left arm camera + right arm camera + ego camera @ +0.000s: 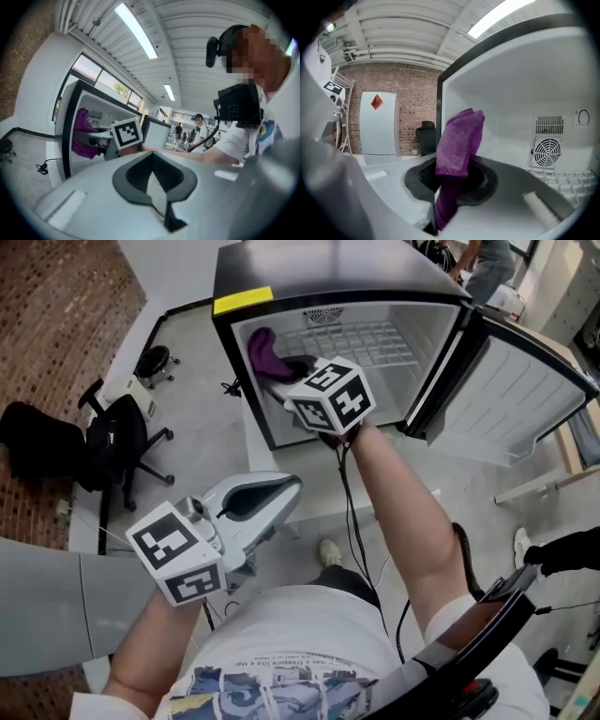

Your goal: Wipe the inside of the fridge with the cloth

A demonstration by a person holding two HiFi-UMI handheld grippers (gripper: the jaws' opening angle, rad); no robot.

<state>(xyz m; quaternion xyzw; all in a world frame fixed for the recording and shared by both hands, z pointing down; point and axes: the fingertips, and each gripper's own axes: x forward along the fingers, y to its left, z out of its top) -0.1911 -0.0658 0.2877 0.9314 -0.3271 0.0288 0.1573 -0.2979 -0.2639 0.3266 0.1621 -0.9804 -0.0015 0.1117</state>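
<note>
A small black-framed fridge (pixel 242 298) stands with its door (pixel 511 395) swung out to the right. My right gripper (pixel 292 369) reaches into its left side, shut on a purple cloth (pixel 264 351). In the right gripper view the cloth (pixel 459 140) stands up out of the shut jaws of the right gripper (pixel 452 176), close to the white inner wall (pixel 520 93). My left gripper (pixel 292 486) hangs low in front of the fridge, shut, nothing in it. The left gripper view shows the left gripper (pixel 152 157) aimed at the fridge (pixel 70 126), the cloth (pixel 83 136) and the right gripper's marker cube (pixel 127 132).
A black office chair (pixel 112 442) and a wheeled base (pixel 155 360) stand left of the fridge. A fan grille (pixel 547 152) sits on the fridge's back wall. A white cabinet (pixel 378 126) stands against a brick wall. People (pixel 199 129) stand far behind.
</note>
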